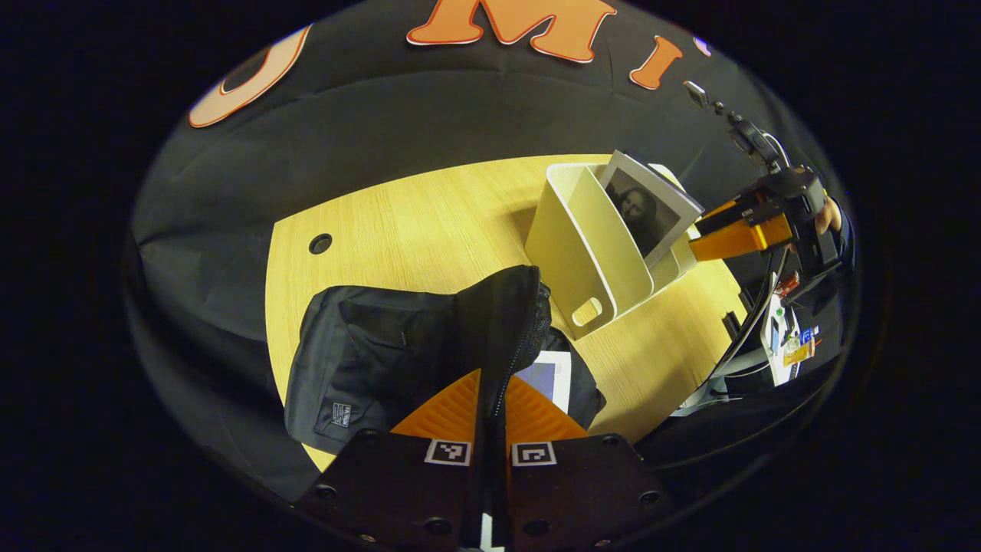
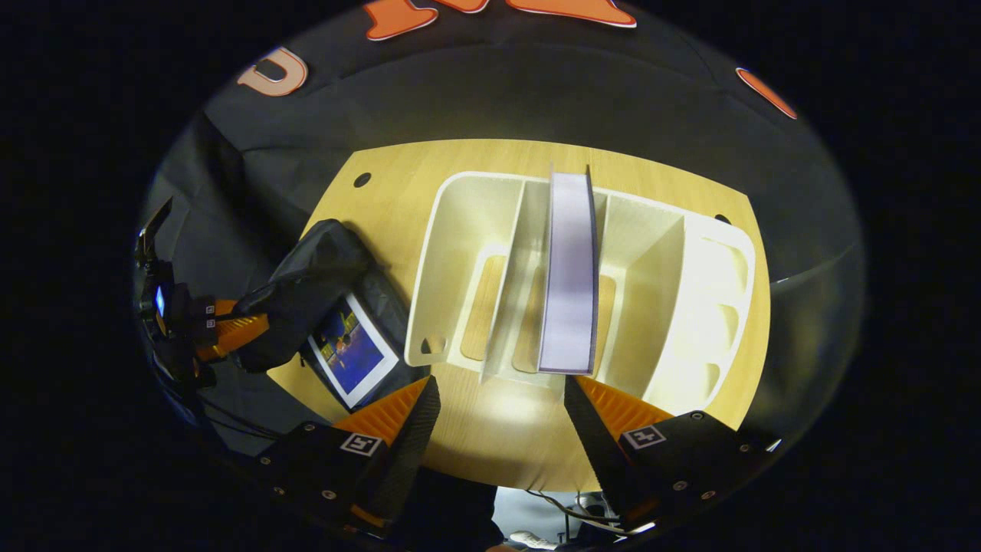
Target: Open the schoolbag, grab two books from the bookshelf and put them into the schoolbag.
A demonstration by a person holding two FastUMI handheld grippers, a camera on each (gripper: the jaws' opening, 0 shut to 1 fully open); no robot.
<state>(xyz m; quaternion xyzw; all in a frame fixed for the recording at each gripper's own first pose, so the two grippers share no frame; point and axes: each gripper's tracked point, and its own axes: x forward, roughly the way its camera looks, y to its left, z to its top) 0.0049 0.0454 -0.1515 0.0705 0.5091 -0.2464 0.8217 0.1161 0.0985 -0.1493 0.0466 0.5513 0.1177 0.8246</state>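
The left tool [image 1: 491, 406] is clamped on the schoolbag [image 1: 398, 353] flap, 1 book [image 2: 354, 351] inside. Ahead of the wide-open, empty right tool [image 2: 498, 402], the bookshelf [image 2: 690, 307] on the bench [image 2: 398, 184] holds 1 upright book [image 2: 569, 284].

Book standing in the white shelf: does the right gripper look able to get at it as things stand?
Probably yes. The right gripper is open, with the upright book just ahead of its fingers and bare table between. The shelf dividers flank the book, but its near edge looks exposed.
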